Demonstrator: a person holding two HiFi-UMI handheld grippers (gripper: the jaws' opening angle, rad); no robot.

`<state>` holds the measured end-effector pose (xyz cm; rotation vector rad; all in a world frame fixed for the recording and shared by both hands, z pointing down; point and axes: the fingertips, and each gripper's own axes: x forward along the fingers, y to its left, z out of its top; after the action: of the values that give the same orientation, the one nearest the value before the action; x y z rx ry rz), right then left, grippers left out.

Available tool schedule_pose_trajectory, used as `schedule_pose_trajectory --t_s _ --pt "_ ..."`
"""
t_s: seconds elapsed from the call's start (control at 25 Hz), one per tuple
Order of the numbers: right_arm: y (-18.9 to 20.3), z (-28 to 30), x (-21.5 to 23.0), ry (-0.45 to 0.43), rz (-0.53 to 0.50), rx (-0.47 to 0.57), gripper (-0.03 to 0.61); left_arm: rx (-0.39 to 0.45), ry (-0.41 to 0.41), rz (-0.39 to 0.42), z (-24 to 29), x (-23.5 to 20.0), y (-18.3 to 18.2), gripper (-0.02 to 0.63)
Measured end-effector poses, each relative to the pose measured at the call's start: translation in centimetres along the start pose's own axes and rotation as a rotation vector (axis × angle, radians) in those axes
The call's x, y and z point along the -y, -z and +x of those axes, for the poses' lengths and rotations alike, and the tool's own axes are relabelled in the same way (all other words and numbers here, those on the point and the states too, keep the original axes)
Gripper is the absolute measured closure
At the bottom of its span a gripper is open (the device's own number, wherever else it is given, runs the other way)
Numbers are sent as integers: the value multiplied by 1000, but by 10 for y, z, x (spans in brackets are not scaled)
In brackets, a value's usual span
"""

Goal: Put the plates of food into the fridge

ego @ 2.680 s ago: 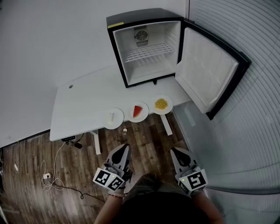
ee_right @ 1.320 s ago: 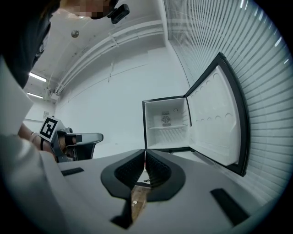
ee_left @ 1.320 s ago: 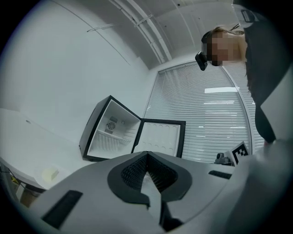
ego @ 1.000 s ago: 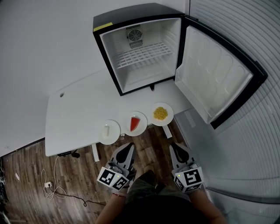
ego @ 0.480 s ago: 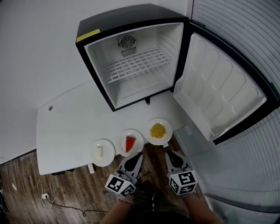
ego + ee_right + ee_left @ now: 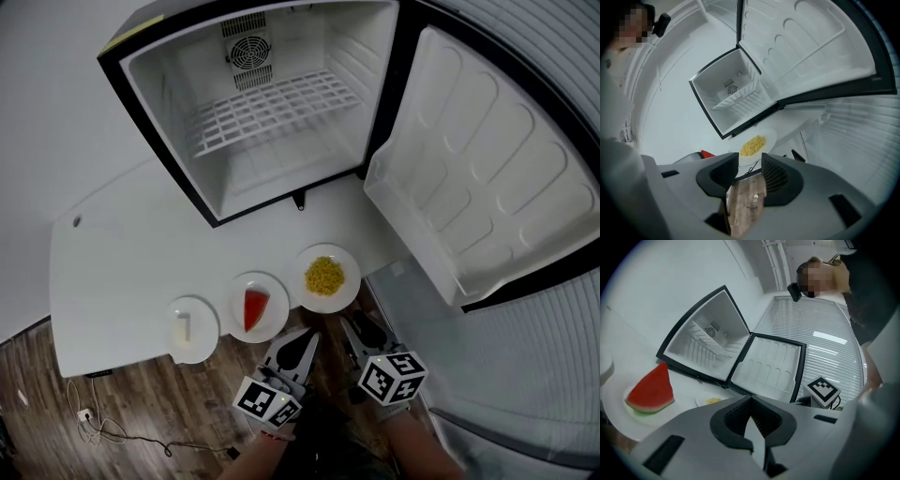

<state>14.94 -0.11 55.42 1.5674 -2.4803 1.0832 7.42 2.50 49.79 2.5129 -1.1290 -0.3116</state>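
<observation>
White table [image 6: 103, 253] carries the corn plate [image 6: 325, 277], watermelon plate [image 6: 254, 307] and pale-food plate [image 6: 191, 328] along its near edge, before the open fridge [image 6: 272, 112]. Left gripper [image 6: 302, 343] has its fingers closed on nothing. Right gripper [image 6: 354, 328] has just been opening its fingers, with nothing between them.

A bare office-like test room: mini fridge [image 6: 272, 173] on a white desk [image 6: 122, 262], slatted blinds [image 6: 525, 366], wood-look floor [image 6: 112, 412]

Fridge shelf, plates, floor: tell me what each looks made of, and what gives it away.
Shelf: probably white coated wire, since it is a thin open grid.
Plates: white and smooth, either ceramic or plastic; the look doesn't settle which.
Floor: brown wood or laminate with a matte finish; plank seams and grain show.
</observation>
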Motion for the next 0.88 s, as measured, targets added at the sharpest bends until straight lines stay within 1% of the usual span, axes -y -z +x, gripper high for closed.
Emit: schedule_pose_trajectory --t_s 0.08,0.24,0.36,0.52,0.76,0.8,0.88 --pt "5 8 4 -14 57 -7 443 -2 -2 8 4 0 10 607" --pt "10 23 12 -31 227 -1 439 -9 -6 57 13 -3 23 607" --pt "10 34 15 -47 299 8 439 -1 -26 80 16 -7 29 607" --pt "3 43 17 -70 401 47 439 16 -41 84 18 -13 30 607" --pt "7 54 23 -100 596 56 440 35 -57 77 14 -17 30 607" --pt "7 55 23 -109 622 57 444 35 -57 75 14 -17 31 607" --pt "4 56 21 -135 659 63 481 36 -58 73 14 -17 31 607"
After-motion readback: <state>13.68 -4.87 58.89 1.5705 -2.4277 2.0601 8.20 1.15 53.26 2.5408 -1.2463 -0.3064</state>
